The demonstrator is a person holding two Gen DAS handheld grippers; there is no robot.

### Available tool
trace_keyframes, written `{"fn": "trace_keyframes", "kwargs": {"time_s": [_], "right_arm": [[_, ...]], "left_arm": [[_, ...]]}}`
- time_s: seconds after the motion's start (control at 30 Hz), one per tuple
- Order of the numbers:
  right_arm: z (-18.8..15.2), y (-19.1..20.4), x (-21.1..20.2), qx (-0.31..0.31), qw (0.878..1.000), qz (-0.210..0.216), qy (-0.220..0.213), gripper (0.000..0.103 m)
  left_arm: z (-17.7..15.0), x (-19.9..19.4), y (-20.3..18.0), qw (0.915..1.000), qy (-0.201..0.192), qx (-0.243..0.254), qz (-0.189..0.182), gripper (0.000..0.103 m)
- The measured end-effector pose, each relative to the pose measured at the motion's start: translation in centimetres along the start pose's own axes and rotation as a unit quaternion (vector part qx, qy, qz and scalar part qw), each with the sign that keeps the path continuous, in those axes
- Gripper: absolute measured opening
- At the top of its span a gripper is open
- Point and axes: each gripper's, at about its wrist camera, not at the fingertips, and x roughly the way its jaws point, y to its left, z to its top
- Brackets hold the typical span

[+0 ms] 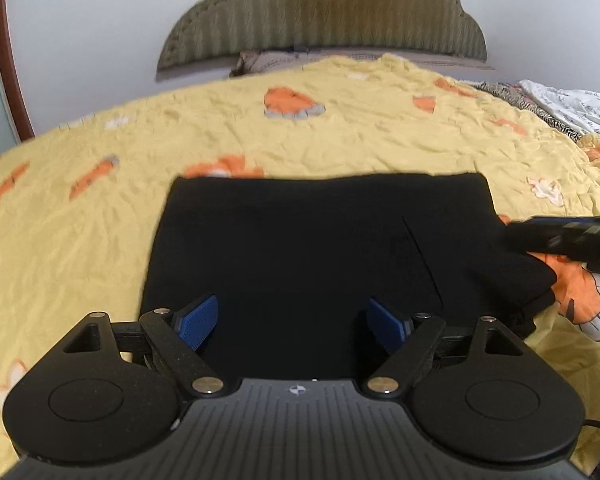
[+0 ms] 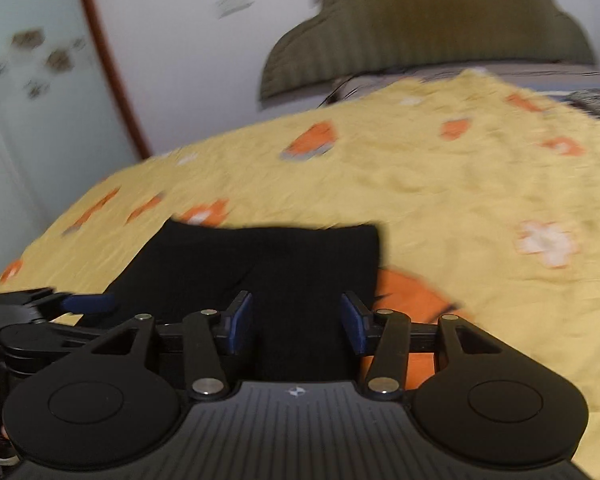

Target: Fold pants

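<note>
1. Both claws are wide open and hold nothing. The left claw (image 1: pixel 294 322) hangs over the near edge of the pants (image 1: pixel 312 256). The right claw (image 2: pixel 298 326) is over the near right part of the pants (image 2: pixel 260 276).
2. The black pants lie flat on the yellow blanket (image 1: pixel 300 132) on the bed. They look already folded into a short, wide block. Its far edge is straight.
3. On the right side in the left claw's view, a lumpy bit of cloth sticks out past the neat block.
4. The pants look soft and light. They will bend and droop when lifted, and will not break.
5. I think the best place to grab is an edge or a corner, pinching all the layers at once. A grab in the flat middle would likely just bunch the cloth.
6. The right claw's view is blurry, so small folds there are hard to tell.
</note>
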Motion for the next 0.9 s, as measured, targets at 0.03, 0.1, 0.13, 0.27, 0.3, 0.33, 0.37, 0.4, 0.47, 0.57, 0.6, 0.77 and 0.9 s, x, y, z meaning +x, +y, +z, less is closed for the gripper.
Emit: {"fn": "trace_keyframes", "kwargs": {"time_s": [0.03, 0.1, 0.13, 0.27, 0.3, 0.33, 0.37, 0.4, 0.47, 0.57, 0.6, 0.77, 0.9], "right_arm": [[-0.3, 0.5, 0.8, -0.011, 1.0, -0.003, 0.017, 0.054], [-1.4, 1.3, 1.7, -0.045, 0.998, -0.027, 0.035, 0.054], [-1.9, 1.7, 1.8, -0.066, 0.996, -0.047, 0.034, 0.054], [-2.2, 2.6, 0.3, -0.065, 0.995, -0.071, 0.008, 0.054], [-2.1, 2.8, 0.1, -0.056, 0.997, -0.056, 0.006, 0.054], [-2.1, 3.0, 0.2, -0.052, 0.997, -0.048, 0.007, 0.054], [-2.3, 3.1, 0.4, -0.054, 0.997, -0.048, 0.011, 0.055], [-2.3, 3.4, 1.0, -0.061, 0.996, -0.057, 0.016, 0.054], [-2.9, 3.6, 1.9, -0.082, 0.993, -0.077, 0.023, 0.055], [-3.2, 3.8, 1.9, -0.087, 0.992, -0.085, 0.022, 0.058], [-3.2, 3.8, 1.9, -0.09, 0.992, -0.086, 0.023, 0.058], [-3.3, 4.3, 0.6, -0.076, 0.993, -0.091, 0.005, 0.059], [-3.9, 4.8, 0.8, -0.089, 0.992, -0.089, 0.011, 0.061]], "left_arm": [[-0.2, 0.2, 0.2, 1.0, 0.007, -0.004, 0.001, 0.086], [-0.4, 0.1, 0.4, 0.9999, 0.003, -0.014, 0.003, 0.088], [-0.5, 0.1, 0.6, 0.9999, 0.003, -0.015, 0.003, 0.088], [-0.6, -0.2, 1.1, 0.9996, 0.002, -0.028, 0.006, 0.088], [-0.6, -0.2, 1.1, 0.9994, 0.002, -0.032, 0.006, 0.088], [-0.6, -0.3, 1.0, 0.9994, 0.003, -0.034, 0.007, 0.088], [-0.7, -0.3, 1.0, 0.9994, 0.002, -0.035, 0.008, 0.088], [-0.8, -0.4, 0.9, 0.9994, 0.002, -0.034, 0.01, 0.088], [-1.0, -0.5, 0.6, 0.9995, 0.0, -0.03, 0.013, 0.089], [-1.3, -0.8, 0.4, 0.9995, -0.001, -0.026, 0.017, 0.09], [-1.4, -0.9, 0.4, 0.9995, -0.002, -0.025, 0.018, 0.09], [-1.6, -1.3, 0.3, 0.9994, -0.004, -0.026, 0.023, 0.09], [-1.9, -1.7, 0.1, 0.9992, -0.003, -0.029, 0.027, 0.09]]}}
